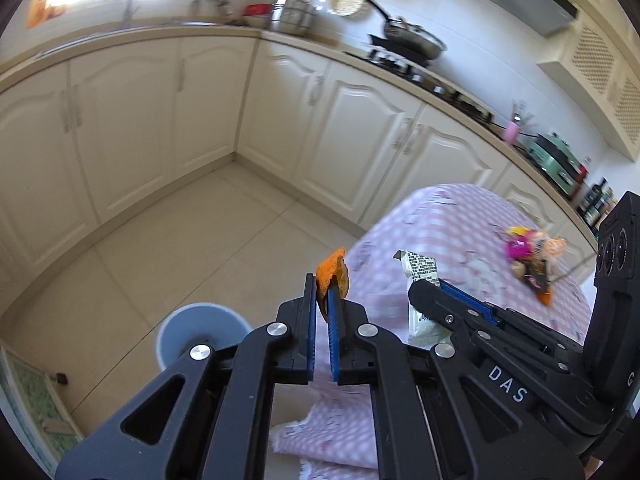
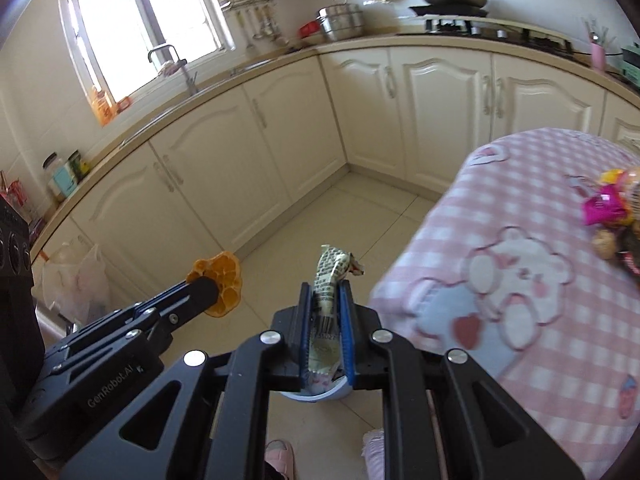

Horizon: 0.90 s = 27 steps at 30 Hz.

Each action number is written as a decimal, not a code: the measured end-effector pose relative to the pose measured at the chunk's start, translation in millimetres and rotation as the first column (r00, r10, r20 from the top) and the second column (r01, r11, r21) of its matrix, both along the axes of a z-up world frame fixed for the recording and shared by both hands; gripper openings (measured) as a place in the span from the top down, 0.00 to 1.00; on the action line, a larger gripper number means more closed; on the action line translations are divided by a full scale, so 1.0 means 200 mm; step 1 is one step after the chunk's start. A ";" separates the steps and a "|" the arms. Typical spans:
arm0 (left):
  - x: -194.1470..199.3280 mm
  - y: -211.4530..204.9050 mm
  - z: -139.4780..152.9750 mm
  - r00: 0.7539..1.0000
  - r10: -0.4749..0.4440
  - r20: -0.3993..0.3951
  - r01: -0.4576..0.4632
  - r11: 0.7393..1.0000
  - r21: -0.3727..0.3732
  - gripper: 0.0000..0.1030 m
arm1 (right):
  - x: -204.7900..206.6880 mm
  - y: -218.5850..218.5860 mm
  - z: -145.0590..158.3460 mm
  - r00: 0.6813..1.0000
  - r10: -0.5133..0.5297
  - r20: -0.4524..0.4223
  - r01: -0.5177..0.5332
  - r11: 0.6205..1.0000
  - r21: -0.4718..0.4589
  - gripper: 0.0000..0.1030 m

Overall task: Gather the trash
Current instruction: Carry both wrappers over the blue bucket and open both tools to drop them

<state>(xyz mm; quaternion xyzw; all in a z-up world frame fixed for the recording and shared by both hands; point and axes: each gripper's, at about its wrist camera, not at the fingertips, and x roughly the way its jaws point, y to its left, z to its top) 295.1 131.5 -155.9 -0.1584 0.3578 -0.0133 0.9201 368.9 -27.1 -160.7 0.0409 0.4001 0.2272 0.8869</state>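
My left gripper (image 1: 322, 294) is shut on an orange peel (image 1: 333, 276), held in the air beside the table's edge; the peel also shows in the right wrist view (image 2: 224, 284). My right gripper (image 2: 325, 300) is shut on a pale green wrapper (image 2: 330, 280), which also shows in the left wrist view (image 1: 422, 276). A blue-grey trash bin (image 1: 200, 330) stands on the floor below and left of the left gripper; its rim shows under the right gripper (image 2: 320, 394). More trash (image 1: 532, 254) lies on the pink checked tablecloth (image 1: 440, 220), also seen at the right of the right wrist view (image 2: 612, 216).
Cream kitchen cabinets (image 1: 160, 112) run along the walls behind, with a stove and pan (image 1: 412, 40) on the counter. A plastic bag (image 2: 76, 280) sits on the floor at left. A pink slipper (image 2: 280, 456) shows at the bottom. Tiled floor (image 1: 200, 232) lies between table and cabinets.
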 end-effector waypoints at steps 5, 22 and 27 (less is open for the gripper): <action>0.02 0.14 -0.09 0.998 0.051 -0.040 -0.051 0.999 -0.011 0.96 | 0.04 0.20 -0.10 0.998 0.057 -0.042 -0.057 0.998 -0.012 0.87; 0.14 0.42 -0.20 0.985 0.165 -0.056 -0.165 0.986 0.010 0.78 | 0.20 0.50 -0.30 0.990 0.099 -0.096 -0.101 0.995 -0.017 0.87; 0.16 0.44 -0.22 0.982 0.180 -0.056 -0.180 0.984 0.013 0.60 | 0.21 0.53 -0.33 0.989 0.106 -0.105 -0.108 0.994 -0.021 0.87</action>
